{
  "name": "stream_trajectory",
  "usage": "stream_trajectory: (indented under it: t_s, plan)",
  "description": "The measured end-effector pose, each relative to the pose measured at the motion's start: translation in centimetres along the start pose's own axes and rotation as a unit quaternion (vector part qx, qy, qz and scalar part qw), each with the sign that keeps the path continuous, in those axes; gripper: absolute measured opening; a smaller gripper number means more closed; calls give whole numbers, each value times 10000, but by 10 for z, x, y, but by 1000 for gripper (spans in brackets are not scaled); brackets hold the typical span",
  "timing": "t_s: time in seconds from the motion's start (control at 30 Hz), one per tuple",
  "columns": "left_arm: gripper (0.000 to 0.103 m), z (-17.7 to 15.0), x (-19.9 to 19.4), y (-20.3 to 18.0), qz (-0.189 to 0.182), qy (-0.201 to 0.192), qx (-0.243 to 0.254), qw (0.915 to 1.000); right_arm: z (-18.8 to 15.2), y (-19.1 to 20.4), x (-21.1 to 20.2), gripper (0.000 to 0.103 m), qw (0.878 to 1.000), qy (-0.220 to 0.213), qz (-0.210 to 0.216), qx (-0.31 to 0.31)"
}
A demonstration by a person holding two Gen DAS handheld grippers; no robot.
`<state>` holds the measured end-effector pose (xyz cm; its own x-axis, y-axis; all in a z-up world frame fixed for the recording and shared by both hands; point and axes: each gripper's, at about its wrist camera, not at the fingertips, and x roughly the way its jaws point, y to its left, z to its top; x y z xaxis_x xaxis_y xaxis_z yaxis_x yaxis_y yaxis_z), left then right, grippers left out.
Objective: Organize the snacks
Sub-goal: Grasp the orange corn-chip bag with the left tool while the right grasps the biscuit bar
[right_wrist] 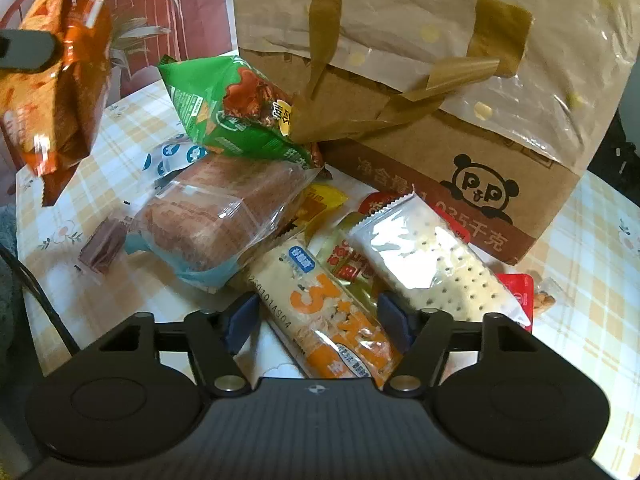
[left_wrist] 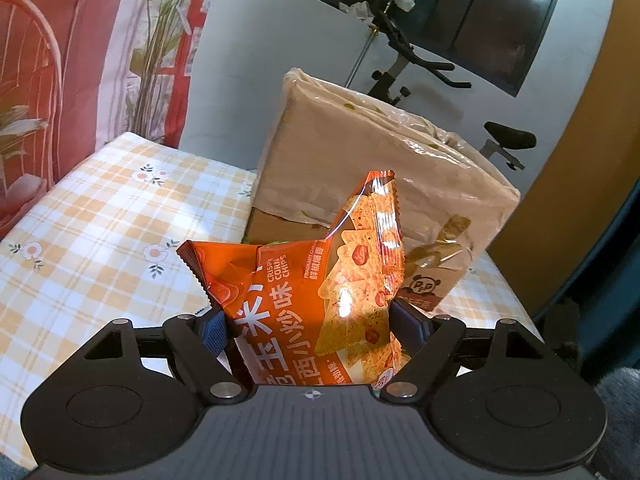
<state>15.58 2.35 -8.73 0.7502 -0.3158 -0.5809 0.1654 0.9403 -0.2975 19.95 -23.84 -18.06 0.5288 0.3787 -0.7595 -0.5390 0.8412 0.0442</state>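
Crinkly orange chip bag [left_wrist: 304, 304] | glossy foil | clamped in left gripper [left_wrist: 308, 328]

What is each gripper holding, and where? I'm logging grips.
Left gripper: orange corn chips bag, clamped across its lower body. Right gripper straddles the rice cracker pack; grip unclear.

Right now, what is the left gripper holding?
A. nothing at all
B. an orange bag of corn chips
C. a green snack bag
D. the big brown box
B: the left gripper has its pads pressed on both sides of the orange bag of corn chips, lifted above the checked tablecloth.
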Motion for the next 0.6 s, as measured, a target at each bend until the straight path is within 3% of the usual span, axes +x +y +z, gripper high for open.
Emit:
stream_trajectory:
  t_s: [0.2, 0.47, 0.6]
  plan:
    - [83, 0, 7, -2, 27, 90, 41, 9999, -13, 0, -16, 50, 9993, 6, -44, 382]
    - [83, -1, 4, 0, 43, 126, 66, 9999, -18, -3, -14, 50, 9981, -29, 72, 608]
    - [83, 1, 3, 0, 69, 97, 27, 9999, -16, -1, -16, 44, 9982, -34, 91, 597]
